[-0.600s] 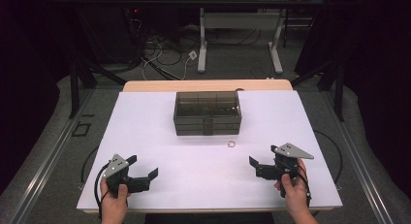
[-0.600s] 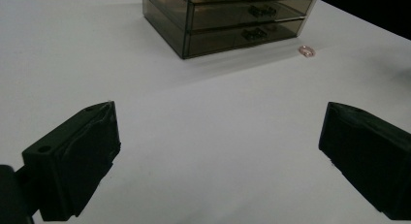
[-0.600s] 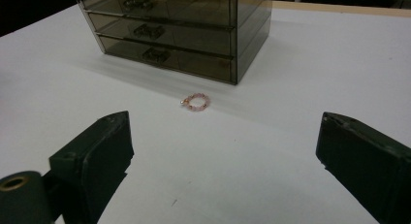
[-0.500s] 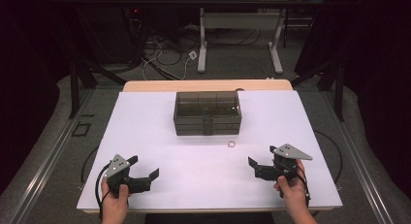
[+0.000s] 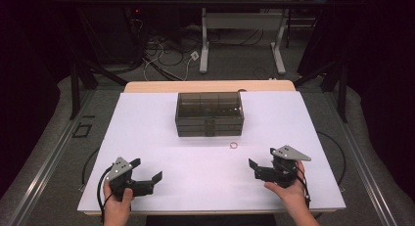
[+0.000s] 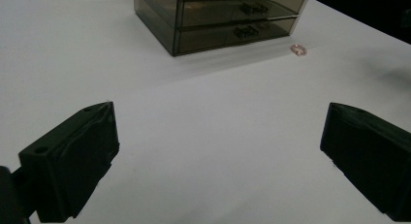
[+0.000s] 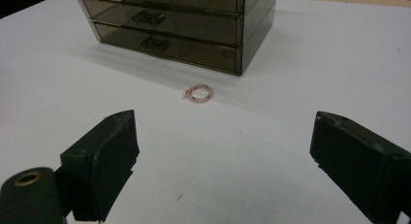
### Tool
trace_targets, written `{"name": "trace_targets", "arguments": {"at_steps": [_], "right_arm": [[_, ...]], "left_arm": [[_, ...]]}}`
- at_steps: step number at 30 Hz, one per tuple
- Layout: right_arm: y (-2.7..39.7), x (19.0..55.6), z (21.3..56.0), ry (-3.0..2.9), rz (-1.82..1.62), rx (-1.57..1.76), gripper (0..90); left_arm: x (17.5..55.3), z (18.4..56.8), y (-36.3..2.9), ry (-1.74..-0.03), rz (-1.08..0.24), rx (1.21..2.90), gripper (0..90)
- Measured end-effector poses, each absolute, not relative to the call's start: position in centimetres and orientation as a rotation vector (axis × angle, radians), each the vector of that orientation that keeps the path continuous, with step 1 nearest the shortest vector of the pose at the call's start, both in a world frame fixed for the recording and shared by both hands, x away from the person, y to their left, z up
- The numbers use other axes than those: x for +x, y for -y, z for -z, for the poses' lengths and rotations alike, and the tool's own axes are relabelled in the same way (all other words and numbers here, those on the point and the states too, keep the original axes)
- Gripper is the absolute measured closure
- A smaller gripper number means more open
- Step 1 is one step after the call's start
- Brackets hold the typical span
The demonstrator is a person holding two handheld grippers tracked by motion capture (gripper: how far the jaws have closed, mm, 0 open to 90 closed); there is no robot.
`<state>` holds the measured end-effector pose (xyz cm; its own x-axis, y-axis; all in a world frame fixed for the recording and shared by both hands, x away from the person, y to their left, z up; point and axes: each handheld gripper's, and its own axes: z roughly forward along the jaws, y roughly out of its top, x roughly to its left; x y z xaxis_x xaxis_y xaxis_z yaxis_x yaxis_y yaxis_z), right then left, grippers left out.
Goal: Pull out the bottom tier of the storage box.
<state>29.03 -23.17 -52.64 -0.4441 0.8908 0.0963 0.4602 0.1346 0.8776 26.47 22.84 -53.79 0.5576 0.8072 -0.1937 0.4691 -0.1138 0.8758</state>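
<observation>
Right tongs (image 7: 223, 170) gaping (nothing between), facing bracelet (image 7: 197, 93).

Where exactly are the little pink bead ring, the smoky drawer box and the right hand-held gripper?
bead ring (image 7: 197, 93), right gripper view, on its beaded loop.
drawer box (image 5: 209, 114), high view, on its front, upper drawer.
right hand-held gripper (image 5: 256, 169), high view, midway between its open fingertips.

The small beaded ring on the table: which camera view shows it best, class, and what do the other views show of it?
The right gripper view shows the beaded ring best: close and sharp enough to make out pink beads, lying before the drawer box. The left gripper view gives a small pinkish loop farther off; the high view, a tiny ring.
</observation>
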Motion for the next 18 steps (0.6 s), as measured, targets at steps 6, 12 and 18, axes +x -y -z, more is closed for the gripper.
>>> {"name": "trace_targets", "arguments": {"at_steps": [6, 12, 18], "right_arm": [[22.8, 29.2, 52.4, -1.975, -1.261, 1.277, 11.9], [22.4, 29.7, 52.1, -1.999, -1.249, 1.259, 15.7], [21.9, 30.3, 51.6, -2.007, -1.265, 1.283, 19.9]], "left_arm": [[26.4, 53.8, -22.6, -1.088, -0.413, 1.745, 0.3], [26.4, 53.8, -22.4, -1.088, -0.418, 1.73, 0.3], [26.3, 53.8, -22.2, -1.081, -0.411, 1.731, 0.3]]}}
